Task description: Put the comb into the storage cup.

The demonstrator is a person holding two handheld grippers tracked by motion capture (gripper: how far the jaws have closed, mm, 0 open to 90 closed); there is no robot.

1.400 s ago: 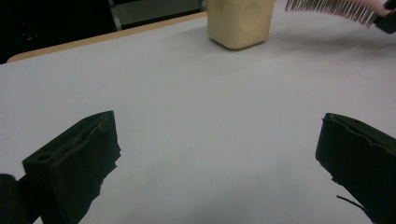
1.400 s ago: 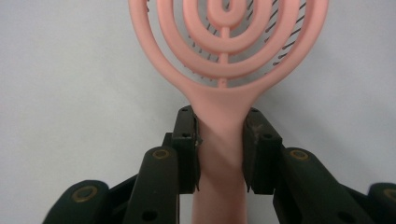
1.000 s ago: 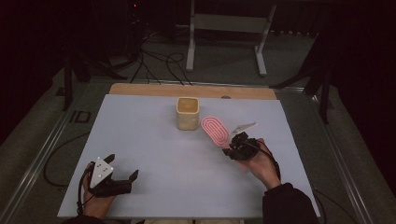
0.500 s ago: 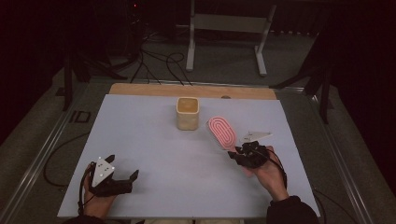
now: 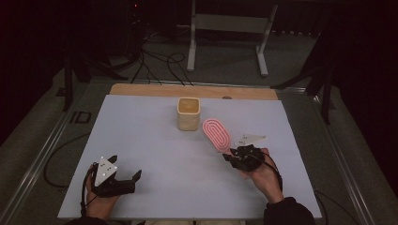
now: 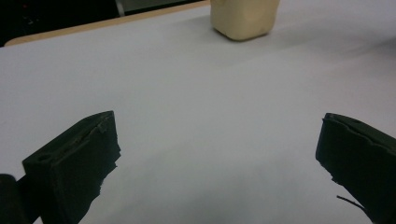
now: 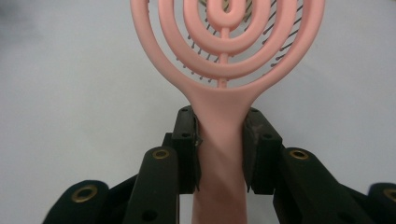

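1. The table [image 5: 155,140], a wide pale sheet over a wooden board, is carrying the work, and the beige cup [image 5: 188,114] is standing upright near its far middle, just where it stood a second ago.
2. The right tool [image 5: 239,157] is drawing back toward the person and to the right; across the last second it has been sliding away from the cup, carrying the brush with it. I judge the brush is being hauled clear of the cup rather than taken to it.
3. The left tool [image 5: 126,180] is resting at the near left of the table, unmoved, its jaws spread wide with nothing between them.
4. The pink hairbrush [image 5: 216,134] is lying low over the table between the cup and the right hand, apart from the cup, its head pointing away from the person.
5. In the right gripper view the hairbrush is showing an oval head of open concentric rings with thin dark bristles behind them, narrowing to a smooth handle that the right tool's jaws are clamping from both sides.
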